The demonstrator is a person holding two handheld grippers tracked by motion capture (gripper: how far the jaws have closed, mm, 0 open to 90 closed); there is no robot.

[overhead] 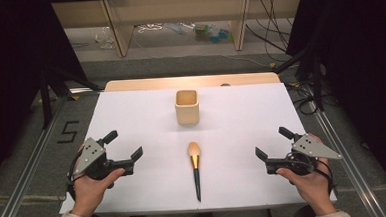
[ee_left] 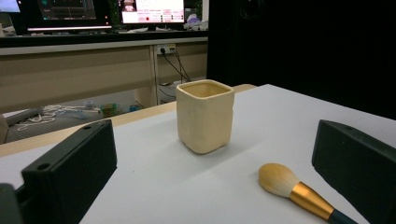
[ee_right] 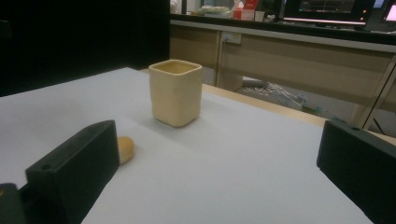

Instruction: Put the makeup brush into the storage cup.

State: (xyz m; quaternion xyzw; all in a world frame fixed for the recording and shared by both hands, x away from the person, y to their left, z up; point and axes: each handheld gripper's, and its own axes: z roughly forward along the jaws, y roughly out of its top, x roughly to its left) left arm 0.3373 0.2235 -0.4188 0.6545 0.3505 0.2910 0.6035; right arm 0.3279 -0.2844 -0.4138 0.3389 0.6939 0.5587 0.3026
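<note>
From the high view, we see a makeup brush (overhead: 195,168) lying flat on the white table (overhead: 131,116), its tan bristle head pointing away from the person toward a cream square cup (overhead: 186,107) that stands upright farther back, a clear gap between the two. The left gripper (overhead: 124,145) sits at the brush's left and the right gripper (overhead: 272,143) at its right, each held in a hand, each well apart from the brush, both with jaws spread wide and nothing between them.

Through the left gripper view, we look between two black jaws standing far apart at the frame's edges. The cup (ee_left: 205,115) stands beyond them on the table (ee_left: 177,186); the brush (ee_left: 299,191) lies nearer, close to the right-hand jaw, bristle head and gold ferrule showing.

Through the right gripper view, we again find the jaws parted and empty. The cup (ee_right: 175,92) stands ahead, and the brush's bristle tip (ee_right: 125,149) peeks out from behind the left-hand jaw.
</note>
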